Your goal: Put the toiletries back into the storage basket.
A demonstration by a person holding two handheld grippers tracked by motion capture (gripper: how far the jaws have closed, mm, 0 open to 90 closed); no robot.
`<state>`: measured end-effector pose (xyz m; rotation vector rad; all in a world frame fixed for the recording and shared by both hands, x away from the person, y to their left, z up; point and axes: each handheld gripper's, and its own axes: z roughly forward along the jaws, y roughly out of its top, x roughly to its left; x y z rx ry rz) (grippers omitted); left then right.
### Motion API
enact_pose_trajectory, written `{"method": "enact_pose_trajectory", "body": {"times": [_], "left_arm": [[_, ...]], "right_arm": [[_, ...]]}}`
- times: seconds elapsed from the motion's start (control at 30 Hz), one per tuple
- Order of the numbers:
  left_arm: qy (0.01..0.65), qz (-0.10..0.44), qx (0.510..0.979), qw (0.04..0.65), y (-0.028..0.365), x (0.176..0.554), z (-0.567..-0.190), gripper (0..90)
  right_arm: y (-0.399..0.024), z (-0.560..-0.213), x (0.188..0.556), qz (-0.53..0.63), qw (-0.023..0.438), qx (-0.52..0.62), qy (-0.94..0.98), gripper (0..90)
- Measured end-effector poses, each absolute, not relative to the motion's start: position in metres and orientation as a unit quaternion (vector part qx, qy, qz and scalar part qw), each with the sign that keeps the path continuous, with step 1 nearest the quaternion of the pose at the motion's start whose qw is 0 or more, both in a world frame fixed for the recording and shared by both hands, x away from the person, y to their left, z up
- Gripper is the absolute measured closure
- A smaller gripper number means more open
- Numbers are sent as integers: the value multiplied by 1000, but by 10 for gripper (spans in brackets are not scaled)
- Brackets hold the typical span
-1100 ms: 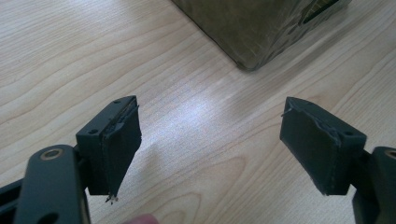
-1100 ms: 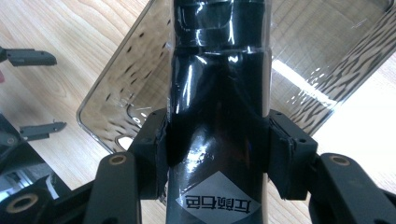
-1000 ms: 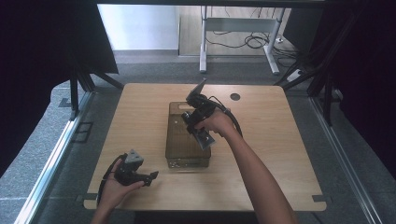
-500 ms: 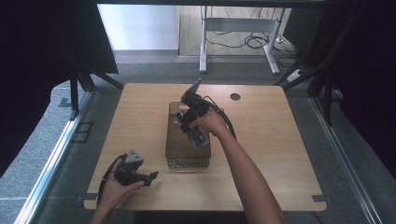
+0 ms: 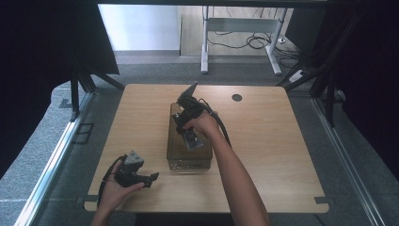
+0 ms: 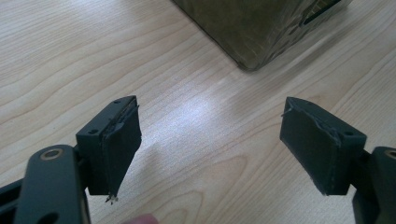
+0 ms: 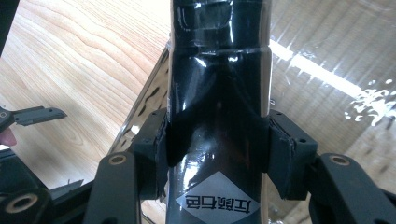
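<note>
Right tongs (image 7: 217, 154) clamped on a glossy black plastic-wrapped pouch with a grey diamond label (image 7: 218, 116), pads pressing both its sides, right over the brownish see-through plastic box (image 5: 188, 141) at the centre of the high view. Left tongs (image 6: 210, 149) spread wide, nothing between them, low at the lower left of the light wooden surface (image 5: 282, 155), box corner at the frame's top
</note>
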<state>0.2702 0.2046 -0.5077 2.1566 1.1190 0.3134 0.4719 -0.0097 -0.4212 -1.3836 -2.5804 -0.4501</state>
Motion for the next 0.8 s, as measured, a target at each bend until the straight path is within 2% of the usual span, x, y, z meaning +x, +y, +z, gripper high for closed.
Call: {"method": "enact_pose_trajectory", "body": {"times": [0.8], "left_arm": [[427, 118, 831, 337, 202, 271, -510, 208]], "right_arm": [[-7, -441, 476, -151, 113, -526, -829, 462]]}}
